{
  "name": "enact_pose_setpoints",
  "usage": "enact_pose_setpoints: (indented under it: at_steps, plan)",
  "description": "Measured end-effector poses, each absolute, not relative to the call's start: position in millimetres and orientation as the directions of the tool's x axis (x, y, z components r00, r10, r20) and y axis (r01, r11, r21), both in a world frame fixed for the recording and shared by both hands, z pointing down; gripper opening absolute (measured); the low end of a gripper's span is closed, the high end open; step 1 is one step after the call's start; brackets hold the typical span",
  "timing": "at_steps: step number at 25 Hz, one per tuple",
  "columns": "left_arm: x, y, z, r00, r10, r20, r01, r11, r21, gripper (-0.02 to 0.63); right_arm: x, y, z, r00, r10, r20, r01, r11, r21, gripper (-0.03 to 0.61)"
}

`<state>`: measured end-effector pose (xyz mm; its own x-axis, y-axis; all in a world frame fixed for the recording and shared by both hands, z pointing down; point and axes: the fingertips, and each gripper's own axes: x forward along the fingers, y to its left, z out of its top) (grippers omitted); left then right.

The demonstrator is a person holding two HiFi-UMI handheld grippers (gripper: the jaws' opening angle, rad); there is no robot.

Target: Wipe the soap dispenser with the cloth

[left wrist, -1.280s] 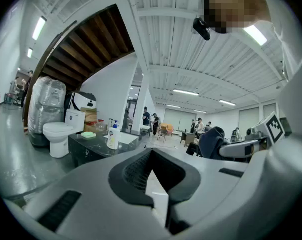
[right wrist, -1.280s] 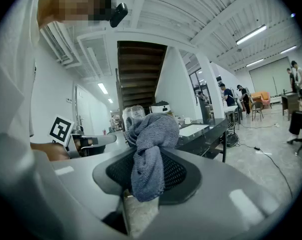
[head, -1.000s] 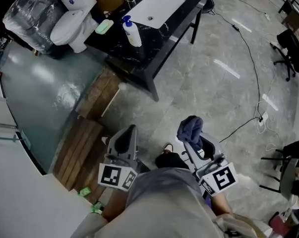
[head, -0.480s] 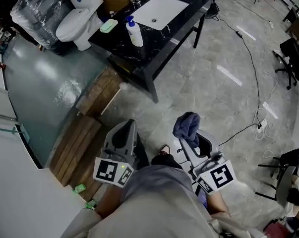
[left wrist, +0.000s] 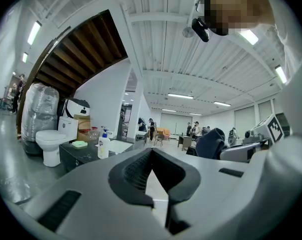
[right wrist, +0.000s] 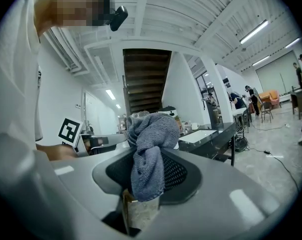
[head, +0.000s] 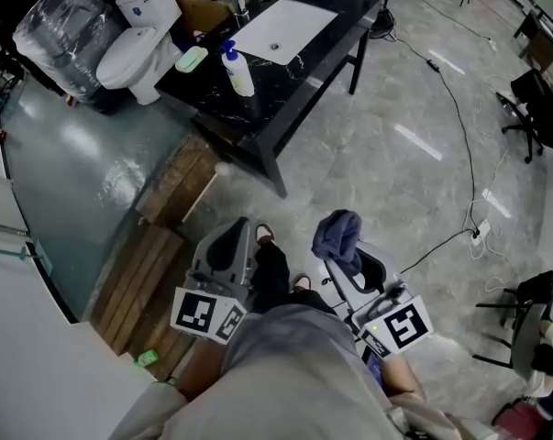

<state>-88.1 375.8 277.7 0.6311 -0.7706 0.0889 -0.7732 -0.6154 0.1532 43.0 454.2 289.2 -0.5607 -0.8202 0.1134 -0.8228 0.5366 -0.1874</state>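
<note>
- Low in front of the person's torso, the left gripper (head: 232, 244) has its jaws fully together with nothing between them; the left gripper view shows the pads (left wrist: 140, 171) meeting along one seam.
- Beside it, the right gripper (head: 345, 264) is clamped on a bunched blue-grey cloth (right wrist: 148, 149), which bulges up above the jaws.
- Both grippers point roughly level toward the black table (head: 258, 108), their marker cubes close to the person's body, left (head: 207, 314) and right (head: 403, 326).
- Well apart from both grippers, the soap dispenser (head: 238, 70) stands upright on that table, between a green soap dish (head: 192, 59) and the white sink basin (head: 281, 26). A toilet (head: 134, 53) stands just past the table's end.
- Compared with a second ago, a dark trouser leg (head: 271, 269) with a shoe now reaches forward between the grippers, where only a shoe tip showed.
- Both grips are unchanged, and the cloth sits a little further left in the head view.
</note>
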Motion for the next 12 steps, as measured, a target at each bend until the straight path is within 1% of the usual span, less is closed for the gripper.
enact_pose_setpoints:
  at_steps: [12]
  plan:
    - [-80, 352, 279, 0.636, -0.767, 0.083, -0.767, -0.617, 0.175, 0.008, 48, 425, 287, -0.572, -0.814, 0.103, -0.814, 0.548, -0.192, 0.126]
